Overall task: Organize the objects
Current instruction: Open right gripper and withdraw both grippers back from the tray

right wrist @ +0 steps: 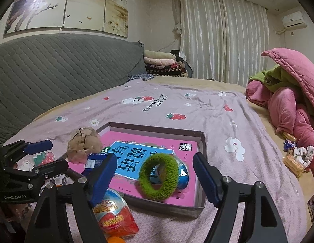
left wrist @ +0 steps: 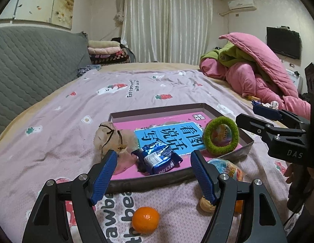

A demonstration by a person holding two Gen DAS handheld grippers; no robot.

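Both tools gape; blue packet (left wrist: 157,158) seemingly lies crosswise in box (left wrist: 149,179)

Left tool (left wrist: 154,163) gapes — tangerine (left wrist: 145,219) beneath.

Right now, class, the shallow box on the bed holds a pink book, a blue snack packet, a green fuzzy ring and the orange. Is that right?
Not quite. The orange lies outside the box, on the bedsheet in front of its near wall, as the left wrist view shows. The pink book, blue snack packet and green fuzzy ring are in the box.
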